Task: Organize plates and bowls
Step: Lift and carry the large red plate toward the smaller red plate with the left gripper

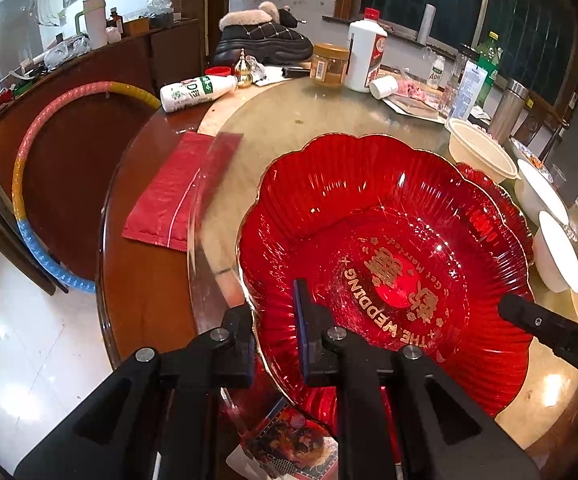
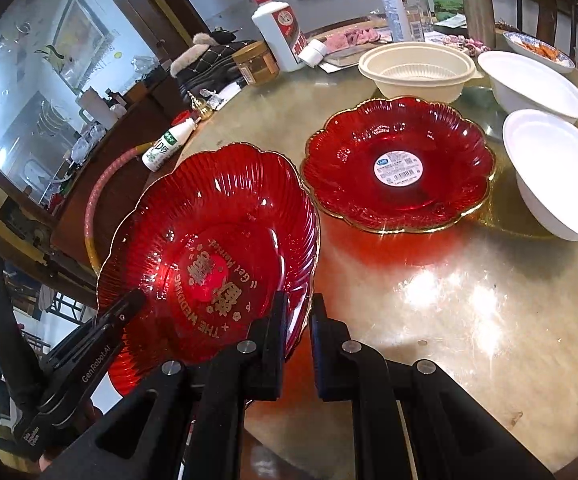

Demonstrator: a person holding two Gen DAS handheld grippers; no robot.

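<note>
— What do you have closest to the cameras?

— My left gripper [image 1: 275, 332] pinches the near rim of the wedding plate [image 1: 389, 248]: one finger is outside the rim, the other inside the dish. My right gripper [image 2: 297, 340] pinches the same plate on its other edge, with the fingers close together around the gold rim. In the right view the plate looks tilted and lifted above the glass turntable [image 2: 469, 320], and its left part hangs over the table edge.

— And the writing on it?

— Gold letters, "THE WEDDING" and "Get Married", with Chinese characters in the middle.

— What lies behind?

— A second red plate [image 2: 397, 164] sits flat on the turntable, just beyond the first one, with a round white sticker [image 2: 399, 167] in its centre. To its right are two white bowls [image 2: 557, 172], near each other. Behind the plate is a beige plastic bowl [image 2: 417, 70].

— Farther still?

— A white liquor bottle [image 2: 279, 34], a jar with gold lid [image 2: 257, 62], and a small milk bottle [image 2: 169, 146] lying on its side — all at the far side of the table.
</note>
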